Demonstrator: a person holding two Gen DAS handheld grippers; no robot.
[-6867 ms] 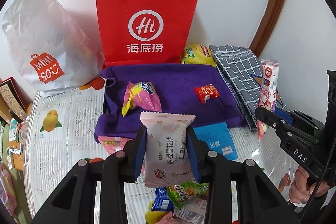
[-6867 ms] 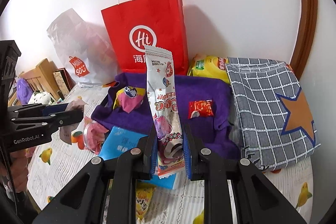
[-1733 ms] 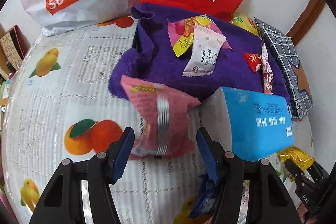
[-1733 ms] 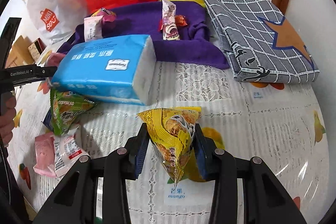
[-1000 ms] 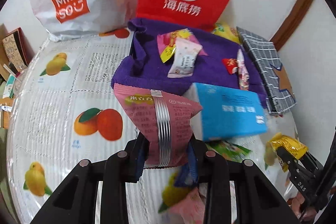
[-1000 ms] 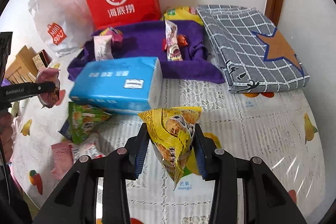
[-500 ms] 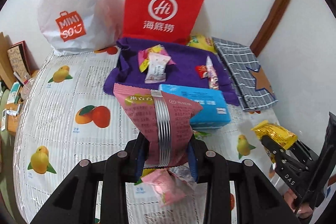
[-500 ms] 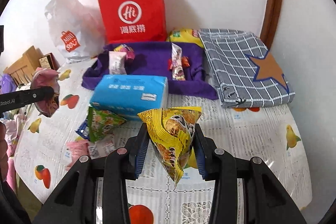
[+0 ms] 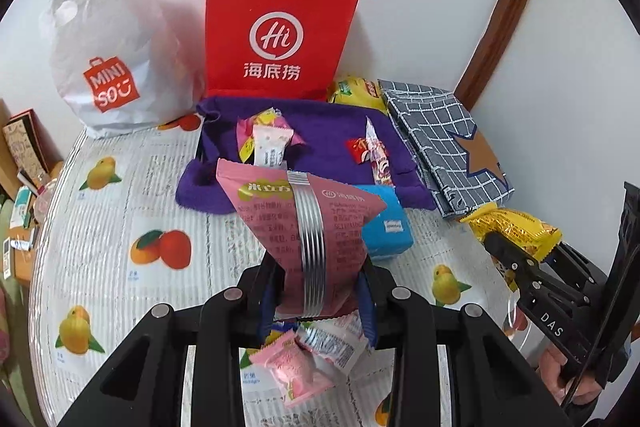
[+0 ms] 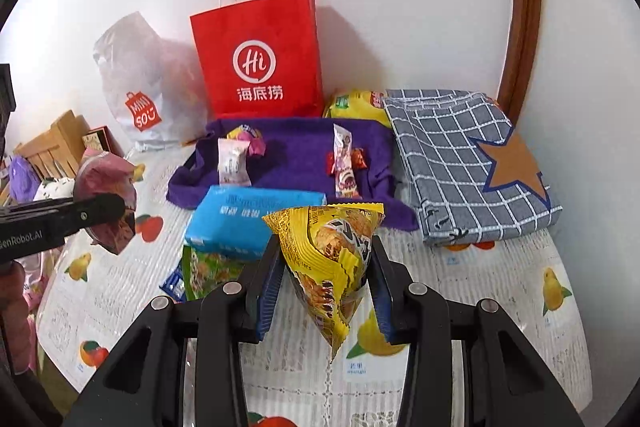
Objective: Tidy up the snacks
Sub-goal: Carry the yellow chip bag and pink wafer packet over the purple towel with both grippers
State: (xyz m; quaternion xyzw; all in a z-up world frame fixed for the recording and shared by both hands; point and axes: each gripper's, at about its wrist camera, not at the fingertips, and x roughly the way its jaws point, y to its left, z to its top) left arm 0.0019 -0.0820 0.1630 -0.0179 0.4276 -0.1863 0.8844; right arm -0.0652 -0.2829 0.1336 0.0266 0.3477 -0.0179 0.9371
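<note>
Lifted higher than a second ago, both tongs carry snacks above the surface [image 9: 100,267].
Left wrist view: left tongs [image 9: 318,301] pinch a pink packet [image 9: 304,223] at centre; red "Hi" bag [image 9: 276,35] and white "MINISO" bag [image 9: 108,47] behind. Right wrist view: right tongs [image 10: 324,287] pinch a yellow packet [image 10: 332,251] at lower centre; purple cloth [image 10: 296,151] holds small snacks.
</note>
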